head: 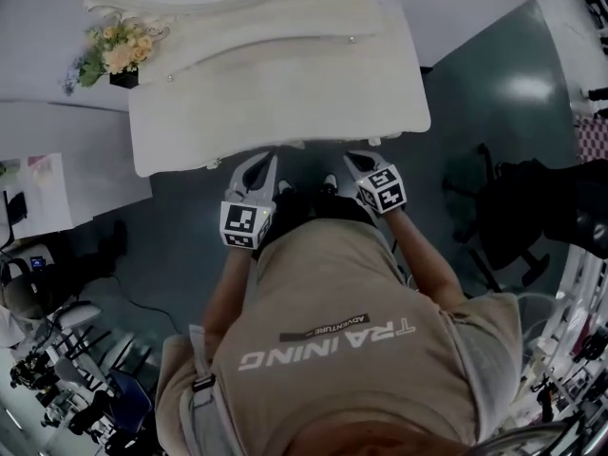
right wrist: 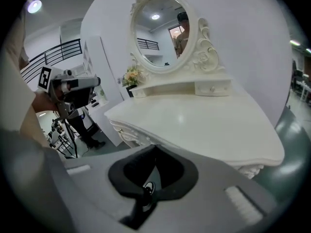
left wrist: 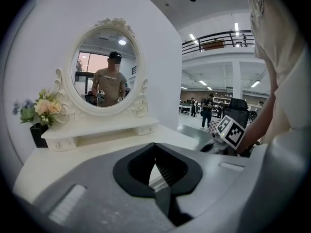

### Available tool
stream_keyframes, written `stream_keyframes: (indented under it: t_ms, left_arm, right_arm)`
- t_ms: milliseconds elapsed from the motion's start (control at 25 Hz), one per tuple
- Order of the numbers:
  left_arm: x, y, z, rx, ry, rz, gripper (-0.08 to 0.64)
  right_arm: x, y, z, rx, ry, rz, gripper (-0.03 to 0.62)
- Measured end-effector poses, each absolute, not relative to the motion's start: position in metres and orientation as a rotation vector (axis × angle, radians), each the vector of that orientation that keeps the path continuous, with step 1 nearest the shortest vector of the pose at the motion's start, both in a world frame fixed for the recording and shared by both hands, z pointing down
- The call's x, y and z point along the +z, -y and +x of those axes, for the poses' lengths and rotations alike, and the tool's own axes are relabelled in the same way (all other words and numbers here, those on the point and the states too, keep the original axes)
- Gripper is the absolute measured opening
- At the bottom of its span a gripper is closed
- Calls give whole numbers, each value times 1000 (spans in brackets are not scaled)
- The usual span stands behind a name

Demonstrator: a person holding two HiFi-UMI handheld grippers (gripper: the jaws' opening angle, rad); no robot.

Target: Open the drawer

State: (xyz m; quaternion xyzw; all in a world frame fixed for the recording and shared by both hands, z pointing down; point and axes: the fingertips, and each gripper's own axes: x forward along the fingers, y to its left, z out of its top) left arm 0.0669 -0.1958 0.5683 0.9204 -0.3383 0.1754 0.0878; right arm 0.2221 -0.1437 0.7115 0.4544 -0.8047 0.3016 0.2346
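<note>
A white dressing table stands in front of me. A carved front apron with a small gold knob runs under its near edge. A low shelf at the back holds small drawers. In the head view my left gripper and right gripper hover side by side just before the table's front edge, touching nothing. The left gripper has its jaws together and empty, pointing over the tabletop. My right gripper is shut too, aimed at the table's front corner. Each gripper shows in the other's view: right gripper, left gripper.
An oval mirror rises behind the shelf. A flower bunch in a dark pot sits at the table's left end. A white cabinet adjoins on the left, a black office chair stands to the right, and stands and gear crowd the lower left.
</note>
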Motion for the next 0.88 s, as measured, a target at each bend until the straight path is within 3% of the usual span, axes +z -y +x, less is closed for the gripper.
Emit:
stream_keyframes:
  t_ms: [520, 640, 880]
  left_arm:
    - [567, 186, 70, 444, 990, 2667, -2]
    - [571, 179, 61, 448, 1003, 2644, -2]
    - [585, 184, 32, 403, 1101, 2577, -2]
  right_arm:
    - [817, 153, 252, 1169, 1929, 1370, 5]
    - [828, 157, 251, 1204, 1872, 1381, 64]
    - [847, 173, 242, 1218, 1825, 1376, 101]
